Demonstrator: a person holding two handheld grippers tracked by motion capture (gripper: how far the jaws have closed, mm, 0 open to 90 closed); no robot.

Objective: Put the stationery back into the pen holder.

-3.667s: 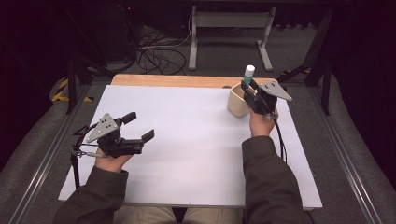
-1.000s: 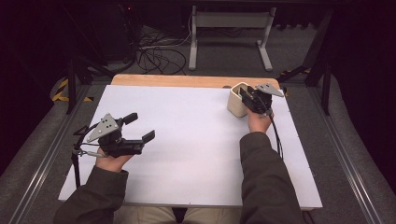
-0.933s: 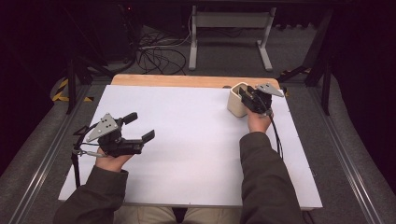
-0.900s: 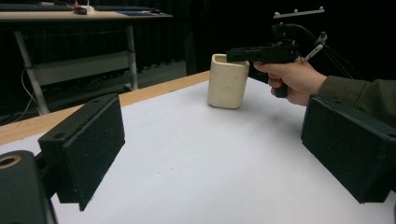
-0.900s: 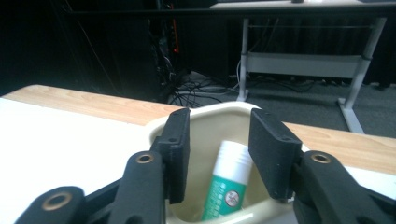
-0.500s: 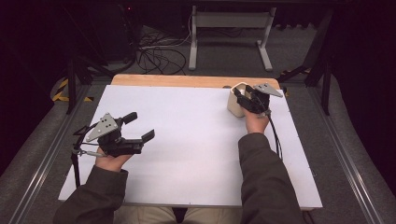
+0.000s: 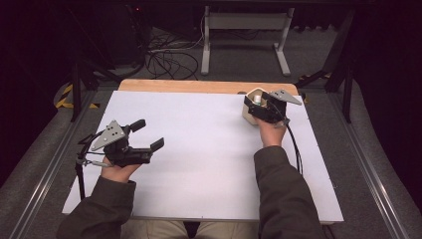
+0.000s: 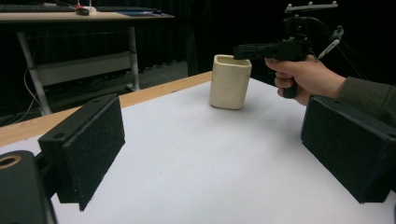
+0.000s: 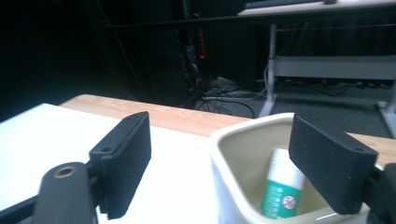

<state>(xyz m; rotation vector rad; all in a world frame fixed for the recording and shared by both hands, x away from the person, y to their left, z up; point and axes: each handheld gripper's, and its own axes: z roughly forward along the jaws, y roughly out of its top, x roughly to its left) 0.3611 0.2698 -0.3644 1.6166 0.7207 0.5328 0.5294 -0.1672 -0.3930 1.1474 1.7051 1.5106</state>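
Note:
A cream cup stands at the far right of the white sheet. Inside it leans a white bottle with a green label, whose top shows in the high view too. My right gripper hovers at the cup's rim, open, with nothing between its jaws. In the right gripper view one jaw is left of the cup and the other over its right side. My left gripper is held open above the sheet's left side, empty. From the left gripper view the cup stands far ahead.
A strip of bare wooden tabletop runs along the sheet's far edge. Behind the table are a metal stand and floor cables. The right gripper's cable trails beside the forearm. Metal rails border both sides.
The right gripper earlier held the bottle above the cup; the bottle now sits inside and the gripper has opened, dropping to the rim. The left gripper has stayed put.

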